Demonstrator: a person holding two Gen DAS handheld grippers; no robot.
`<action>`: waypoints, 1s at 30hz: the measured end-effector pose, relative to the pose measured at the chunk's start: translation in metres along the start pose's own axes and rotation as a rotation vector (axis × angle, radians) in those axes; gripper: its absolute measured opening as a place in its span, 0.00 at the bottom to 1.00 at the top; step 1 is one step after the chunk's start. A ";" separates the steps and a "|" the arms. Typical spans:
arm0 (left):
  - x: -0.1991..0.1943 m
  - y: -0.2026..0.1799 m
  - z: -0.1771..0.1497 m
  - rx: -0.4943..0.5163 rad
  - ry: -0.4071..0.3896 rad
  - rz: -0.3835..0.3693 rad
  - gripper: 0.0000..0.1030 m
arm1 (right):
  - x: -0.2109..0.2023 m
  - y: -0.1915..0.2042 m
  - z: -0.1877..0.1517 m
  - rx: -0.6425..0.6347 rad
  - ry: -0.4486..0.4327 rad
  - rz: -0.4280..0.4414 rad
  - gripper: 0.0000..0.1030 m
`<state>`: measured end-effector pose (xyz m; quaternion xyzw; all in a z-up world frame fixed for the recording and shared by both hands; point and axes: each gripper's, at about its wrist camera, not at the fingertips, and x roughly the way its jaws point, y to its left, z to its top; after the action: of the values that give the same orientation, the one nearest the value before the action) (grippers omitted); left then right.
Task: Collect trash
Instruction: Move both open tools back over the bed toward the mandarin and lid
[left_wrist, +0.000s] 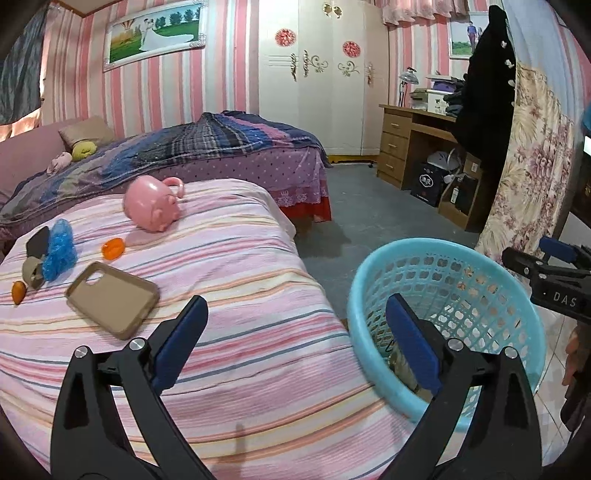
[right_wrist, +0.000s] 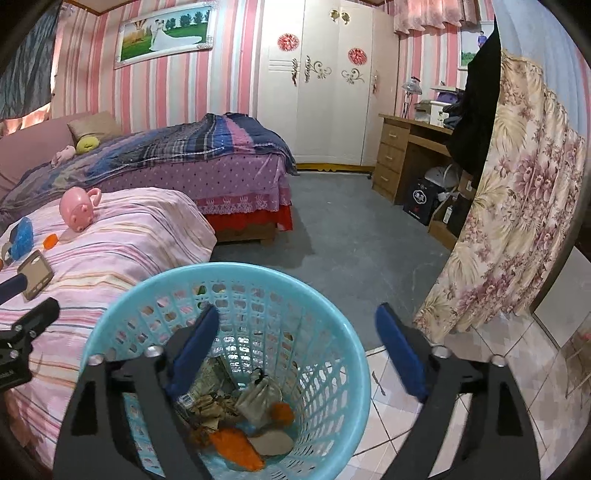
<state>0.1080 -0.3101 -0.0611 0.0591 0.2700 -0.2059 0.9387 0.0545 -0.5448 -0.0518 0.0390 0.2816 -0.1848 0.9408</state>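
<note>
Between our right gripper's (right_wrist: 295, 354) blue pads, which stand wide apart and hold nothing, we look straight down into the turquoise basket (right_wrist: 332, 321). It stands on the floor just beside the striped bed (right_wrist: 122, 243) and already has crumpled paper, orange peel (right_wrist: 238, 448) and other scraps at the bottom. Our left gripper (left_wrist: 295, 343) is likewise spread and empty, hovering over the near edge of the bed with the basket rim at its 3 o'clock.

We judge that we are between pickups: both tools are free and the next piece of trash has to be fetched. From the left gripper, the remaining litter lies at about 10 o'clock, well apart from the pads: an orange scrap (left_wrist: 113, 248), a blue mesh ball (left_wrist: 59, 249), a brown bit (left_wrist: 32, 271) and another orange piece (left_wrist: 18, 291). A phone case (left_wrist: 112, 299) lies nearer, and a pink pig-shaped cup (left_wrist: 153, 201) farther off; whether either counts as trash we cannot tell.

The next move calls for reaching the left gripper up-bed over the phone case, then closing on one small piece.
</note>
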 end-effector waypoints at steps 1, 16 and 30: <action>-0.004 0.004 0.001 0.002 -0.007 0.009 0.92 | -0.001 0.000 0.002 0.002 0.000 0.002 0.87; -0.065 0.094 0.002 -0.049 -0.043 0.163 0.94 | -0.033 0.049 0.014 0.014 -0.040 0.089 0.89; -0.096 0.220 0.006 -0.126 -0.056 0.350 0.95 | -0.046 0.147 0.057 -0.103 -0.082 0.203 0.89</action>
<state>0.1291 -0.0774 -0.0050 0.0404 0.2418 -0.0236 0.9692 0.1025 -0.4032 0.0161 0.0113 0.2465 -0.0754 0.9662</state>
